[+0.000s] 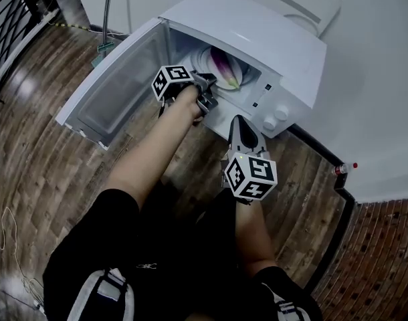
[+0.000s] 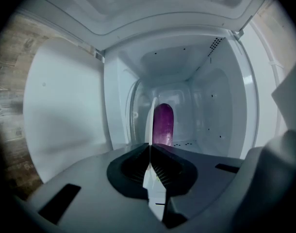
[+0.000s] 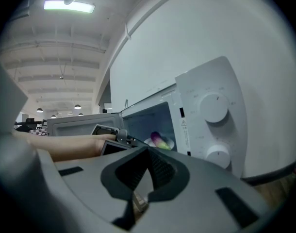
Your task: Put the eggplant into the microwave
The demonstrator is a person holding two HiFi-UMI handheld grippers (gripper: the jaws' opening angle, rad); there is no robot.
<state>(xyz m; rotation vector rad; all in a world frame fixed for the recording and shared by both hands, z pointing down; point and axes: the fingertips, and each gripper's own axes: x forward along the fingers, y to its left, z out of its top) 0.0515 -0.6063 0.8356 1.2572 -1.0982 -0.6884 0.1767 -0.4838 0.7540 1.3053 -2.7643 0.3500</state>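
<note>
A white microwave (image 1: 271, 39) stands on the wooden floor with its door (image 1: 117, 89) swung open to the left. Inside it a purple eggplant (image 1: 224, 65) with a green end lies on a white plate (image 1: 205, 57). My left gripper (image 1: 209, 85) is at the mouth of the opening, shut and holding nothing. In the left gripper view its tips (image 2: 149, 147) meet in front of the eggplant (image 2: 163, 123), which lies deeper inside. My right gripper (image 1: 239, 120) hangs before the control panel, also shut and empty (image 3: 147, 149). The right gripper view shows the eggplant (image 3: 158, 140) through the opening.
Two knobs (image 3: 215, 107) sit on the microwave's right panel. A white wall rises behind it. A small red-capped bottle (image 1: 344, 168) stands by the wall at the right. A black railing (image 1: 10, 19) and cables run along the left side of the floor.
</note>
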